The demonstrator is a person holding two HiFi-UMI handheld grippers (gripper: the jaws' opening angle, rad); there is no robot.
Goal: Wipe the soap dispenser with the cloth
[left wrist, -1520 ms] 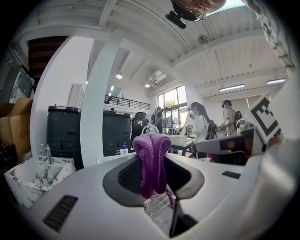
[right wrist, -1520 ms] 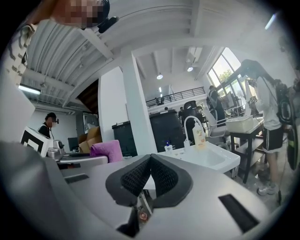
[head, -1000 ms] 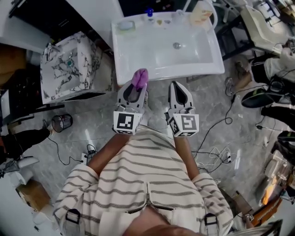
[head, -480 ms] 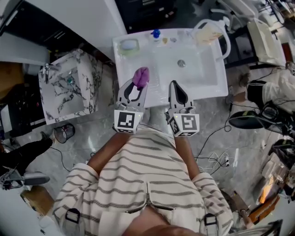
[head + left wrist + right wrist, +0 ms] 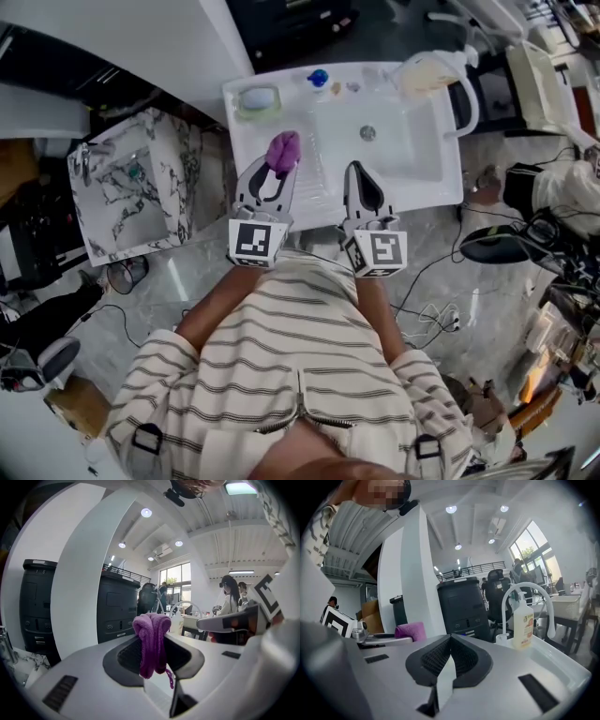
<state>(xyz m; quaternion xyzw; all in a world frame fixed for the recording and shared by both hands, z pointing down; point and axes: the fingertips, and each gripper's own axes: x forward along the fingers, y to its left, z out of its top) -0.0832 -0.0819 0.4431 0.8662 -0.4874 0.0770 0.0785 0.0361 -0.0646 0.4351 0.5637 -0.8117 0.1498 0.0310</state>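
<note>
1. Over the front edge of the white rectangular ceramic sink (image 5: 427, 192), the left gripper (image 5: 278, 167) clamps a bunched purple knitted cloth (image 5: 283, 150). The wad stands proud of the tips, likely so that fabric meets the bottle first.
2. Just beside it, above the same front edge, the right gripper (image 5: 361, 180) has its jaws pressed together on nothing, seemingly kept free to steady the bottle.
3. At the sink's far right corner, beside the white arched faucet (image 5: 505, 604), the pale orange plastic pump soap dispenser (image 5: 521, 620) stands upright. It is well apart from both grippers, so wiping has not begun.

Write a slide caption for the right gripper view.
Right gripper, shut and empty; soap dispenser ahead beside the faucet.
</note>
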